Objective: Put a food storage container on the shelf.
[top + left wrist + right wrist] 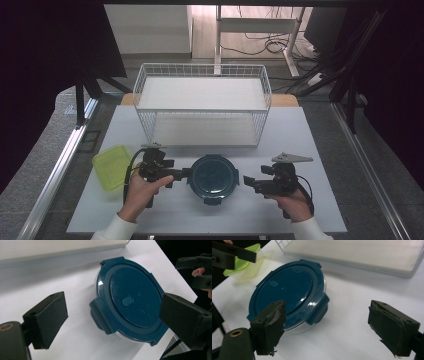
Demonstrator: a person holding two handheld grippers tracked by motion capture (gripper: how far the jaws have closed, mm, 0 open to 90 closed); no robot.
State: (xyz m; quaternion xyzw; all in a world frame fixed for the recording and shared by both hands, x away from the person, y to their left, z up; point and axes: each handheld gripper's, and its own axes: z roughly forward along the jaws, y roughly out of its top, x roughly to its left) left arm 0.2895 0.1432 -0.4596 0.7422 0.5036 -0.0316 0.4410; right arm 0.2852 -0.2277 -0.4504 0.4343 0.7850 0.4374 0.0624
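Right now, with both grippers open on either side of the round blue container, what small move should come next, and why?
Probably ease the left gripper forward over the blue container's side latch and close; its jaws stand open, the latch between them, untouched.

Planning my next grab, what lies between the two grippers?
The round blue-lidded container lies between the left hand-held gripper and right hand-held gripper, in the high view.

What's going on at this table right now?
A person holds a gripper in each hand on either side of a round container with a dark blue clip lid on the white table. The left gripper is right at the container's left edge, jaws open; the right gripper sits a little off its right side, also open. Neither has clamped it yet. A green container lies at the left, and a white wire basket stands behind.
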